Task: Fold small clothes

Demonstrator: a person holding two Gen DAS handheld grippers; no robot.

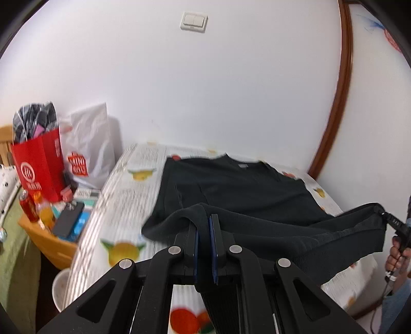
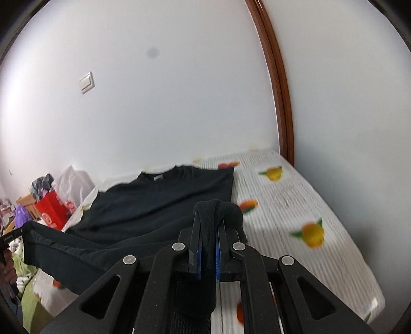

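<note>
A dark knit t-shirt [image 1: 231, 185] is laid on the fruit-printed bed [image 1: 123, 195], collar toward the upper frame. Its hem is pinched and lifted by the clamped left gripper [image 1: 204, 228] and right gripper [image 2: 208, 228], both angled slightly downward.

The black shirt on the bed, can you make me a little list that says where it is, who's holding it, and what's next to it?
shirt: black shirt, collar end flat on the bed, near hem lifted
bed: fruit-print sheet
left gripper: shut on the hem
right gripper: shut on the hem
hem: stretched between the two grippers
beside the bed: red bag, white bag
wall: light switch
</note>
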